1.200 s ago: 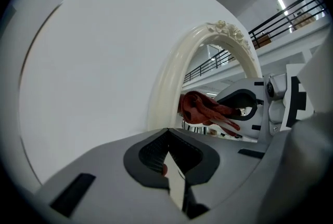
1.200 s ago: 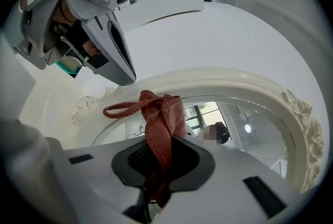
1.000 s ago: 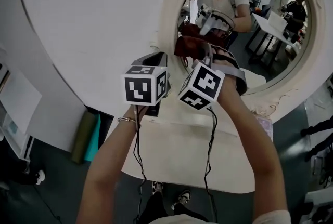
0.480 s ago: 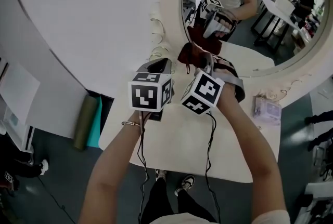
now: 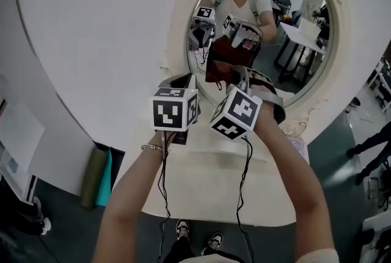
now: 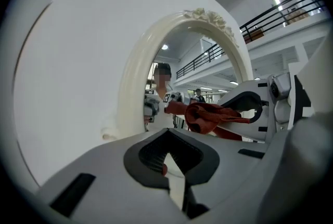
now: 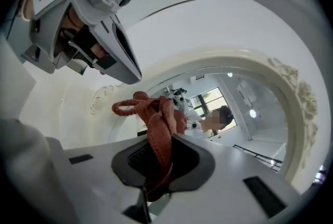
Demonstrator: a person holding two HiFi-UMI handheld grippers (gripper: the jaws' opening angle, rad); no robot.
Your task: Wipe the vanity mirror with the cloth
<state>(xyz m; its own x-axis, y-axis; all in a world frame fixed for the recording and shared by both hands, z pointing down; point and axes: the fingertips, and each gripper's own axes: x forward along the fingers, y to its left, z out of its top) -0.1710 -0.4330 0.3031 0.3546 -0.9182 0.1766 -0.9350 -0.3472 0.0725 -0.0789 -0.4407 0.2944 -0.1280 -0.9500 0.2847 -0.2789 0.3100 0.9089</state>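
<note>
Since half a second ago the head view has swung so that the whole oval of the vanity mirror (image 5: 293, 72) now shows, while both arms keep about the same place in the picture. Behind everything stands a white wall (image 5: 91, 24), and the mirror, in its cream carved frame, leans against it. The glass reflects the person, both tools and a bright hall with desks.

Below the mirror lies a cream tabletop (image 5: 201, 191), with the two cables hanging in front of it. At the lower left, by the wall, a rolled green mat (image 5: 95, 176) stands just beside a teal one.

Right tongs (image 5: 241, 75) reach furthest toward the glass. In the right gripper view these tongs (image 7: 156, 166) are pinching the dark red cloth (image 7: 158, 134), which rises out of the dark pads and ends in a bunched loop. In the head view the cloth (image 5: 221, 72) meets its own reflection at the lower left of the glass.

Left tongs (image 5: 183, 79) hover just to the left, beside the frame's lower edge. In the left gripper view they (image 6: 169, 163) are pressed together with nothing between them, and the cloth (image 6: 208, 116) shows beyond, on the other tool.

A thin bracelet (image 5: 149, 147) circles the left wrist.
</note>
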